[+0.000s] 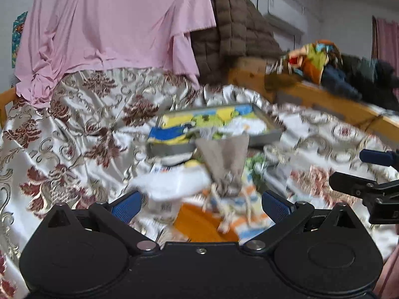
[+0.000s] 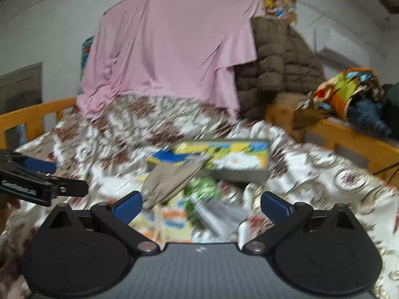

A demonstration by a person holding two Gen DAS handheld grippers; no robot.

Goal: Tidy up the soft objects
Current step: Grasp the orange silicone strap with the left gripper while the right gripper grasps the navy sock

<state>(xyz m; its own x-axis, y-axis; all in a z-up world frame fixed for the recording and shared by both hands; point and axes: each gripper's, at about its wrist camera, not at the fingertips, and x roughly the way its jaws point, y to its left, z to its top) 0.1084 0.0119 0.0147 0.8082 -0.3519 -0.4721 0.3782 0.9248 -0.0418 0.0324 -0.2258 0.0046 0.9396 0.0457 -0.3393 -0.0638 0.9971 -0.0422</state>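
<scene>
A shallow grey tray (image 1: 264,138) lined with a yellow, blue and green cloth sits on the bed; it also shows in the right wrist view (image 2: 239,175). A beige-grey cloth (image 1: 223,155) lies in front of it, also in the right wrist view (image 2: 169,182), among a white cloth (image 1: 174,183), an orange cloth (image 1: 199,223) and a green patterned piece (image 2: 203,190). A grey ribbed cloth (image 2: 222,216) lies nearest. My left gripper (image 1: 199,204) is open and empty above the pile. My right gripper (image 2: 200,205) is open and empty too.
The bed is covered by a floral satin bedspread (image 1: 82,129). A pink sheet (image 1: 112,25) and a brown quilted jacket (image 1: 237,27) hang at the back. A wooden bed rail (image 1: 336,104) at the right carries a heap of colourful clothes (image 1: 319,62).
</scene>
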